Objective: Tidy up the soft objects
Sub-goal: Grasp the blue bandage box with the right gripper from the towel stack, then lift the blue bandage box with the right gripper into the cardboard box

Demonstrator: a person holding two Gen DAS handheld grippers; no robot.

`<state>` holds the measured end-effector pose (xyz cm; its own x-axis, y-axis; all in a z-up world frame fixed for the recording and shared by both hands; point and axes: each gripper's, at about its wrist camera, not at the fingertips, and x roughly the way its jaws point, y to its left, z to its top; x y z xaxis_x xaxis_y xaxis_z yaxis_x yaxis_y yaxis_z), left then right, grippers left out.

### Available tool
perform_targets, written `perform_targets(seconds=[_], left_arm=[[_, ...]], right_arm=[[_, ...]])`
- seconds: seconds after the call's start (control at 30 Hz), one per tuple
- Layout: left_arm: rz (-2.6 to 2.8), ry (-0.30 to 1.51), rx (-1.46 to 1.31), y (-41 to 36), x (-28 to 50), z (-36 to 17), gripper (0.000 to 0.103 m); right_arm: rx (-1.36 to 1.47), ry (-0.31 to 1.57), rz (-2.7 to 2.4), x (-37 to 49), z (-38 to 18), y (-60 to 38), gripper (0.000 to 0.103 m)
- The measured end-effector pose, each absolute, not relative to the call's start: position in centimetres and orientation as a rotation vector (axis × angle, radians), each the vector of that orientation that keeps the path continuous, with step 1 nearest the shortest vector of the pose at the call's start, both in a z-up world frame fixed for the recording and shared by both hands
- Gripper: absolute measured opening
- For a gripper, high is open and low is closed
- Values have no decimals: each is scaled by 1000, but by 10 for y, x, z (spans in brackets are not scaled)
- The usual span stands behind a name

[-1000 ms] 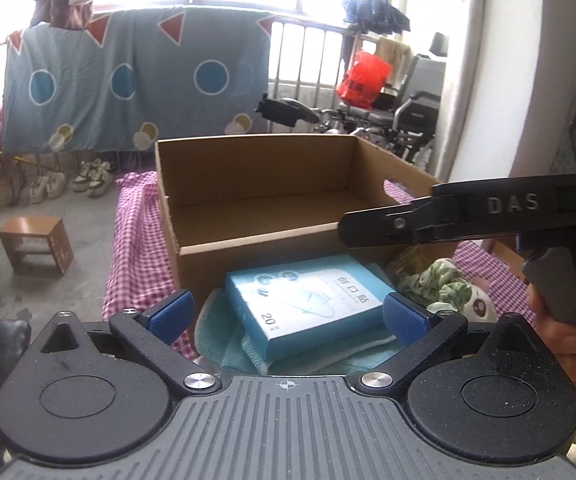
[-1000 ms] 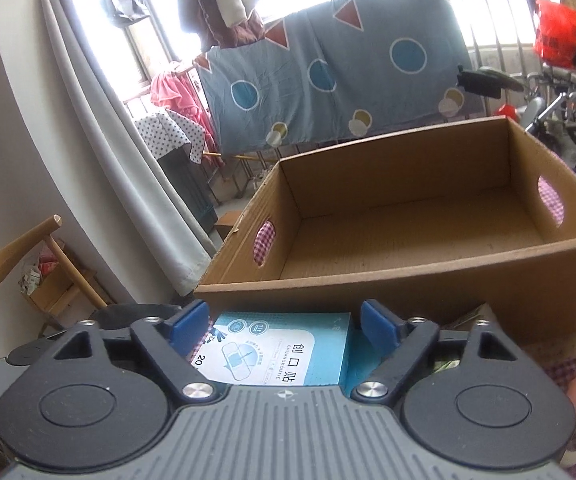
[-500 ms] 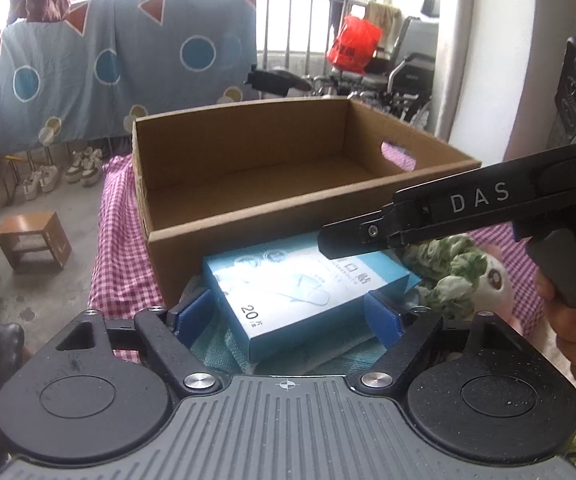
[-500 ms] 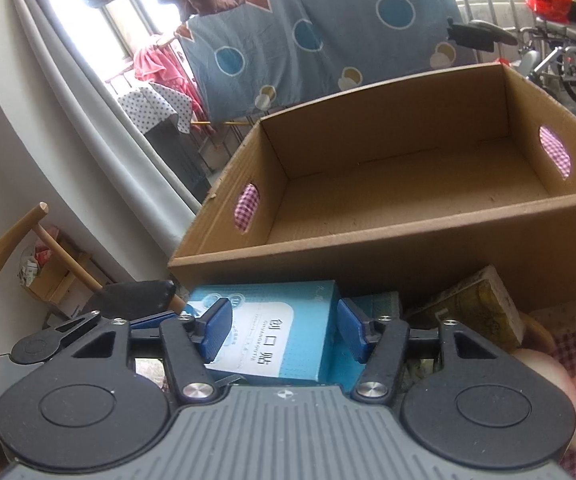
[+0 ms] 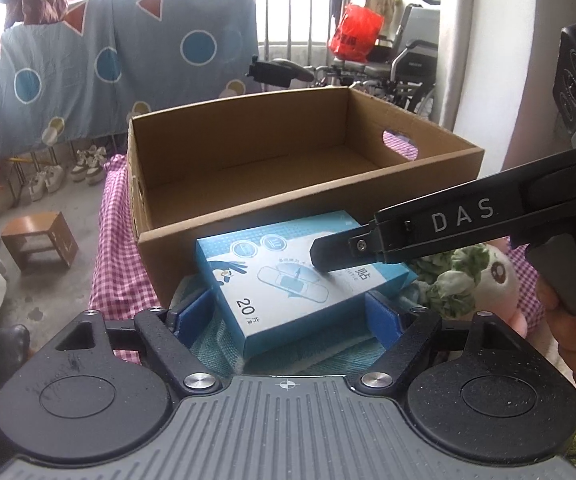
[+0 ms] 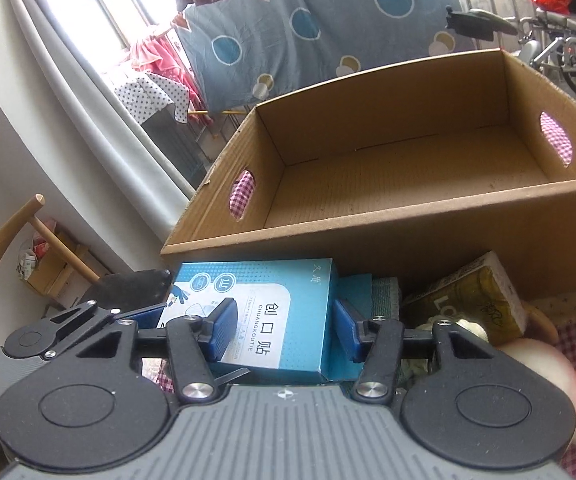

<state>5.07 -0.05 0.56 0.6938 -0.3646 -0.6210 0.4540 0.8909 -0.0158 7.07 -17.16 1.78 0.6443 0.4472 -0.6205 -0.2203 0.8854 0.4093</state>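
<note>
A blue bandage box (image 5: 299, 276) lies on a teal cloth (image 5: 216, 340) just in front of an empty cardboard box (image 5: 248, 168). My left gripper (image 5: 288, 316) is open, its blue pads either side of the bandage box's near end. My right gripper (image 6: 284, 330) has narrowed around the same bandage box (image 6: 272, 320), one pad over its top face, the other at its right side. I cannot tell if the pads press it. The right gripper's finger (image 5: 343, 252) lies across the box in the left wrist view. The cardboard box (image 6: 407, 184) also shows in the right wrist view.
A plush toy with green cloth (image 5: 471, 280) lies right of the bandage box. A yellow tissue pack (image 6: 471, 300) and a white and pink toy (image 6: 547, 372) lie beside it. The table has a pink checked cloth (image 5: 116, 240). A wooden stool (image 5: 40, 240) stands on the floor at left.
Both grippers have moved down and in toward the bandage box. The right gripper's pads have closed in from wide open to the box's width. The left gripper stays open.
</note>
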Motion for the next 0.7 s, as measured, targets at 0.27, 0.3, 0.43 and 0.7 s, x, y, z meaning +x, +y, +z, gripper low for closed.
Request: perform_targets(seconds=[0.27, 0.3, 0.43, 0.7], left_arm=[[-423, 602, 172, -9, 30, 23, 82], [-418, 590, 176, -10, 27, 26, 82], [-397, 536, 185, -15, 17, 39, 82], [-376, 441, 189, -20, 29, 67, 82]], right_arm=[[317, 713, 409, 50, 35, -178, 56], [319, 701, 414, 47, 38, -179, 56], [319, 647, 435, 39, 53, -183, 56], [268, 521, 468, 45, 89, -185, 57]])
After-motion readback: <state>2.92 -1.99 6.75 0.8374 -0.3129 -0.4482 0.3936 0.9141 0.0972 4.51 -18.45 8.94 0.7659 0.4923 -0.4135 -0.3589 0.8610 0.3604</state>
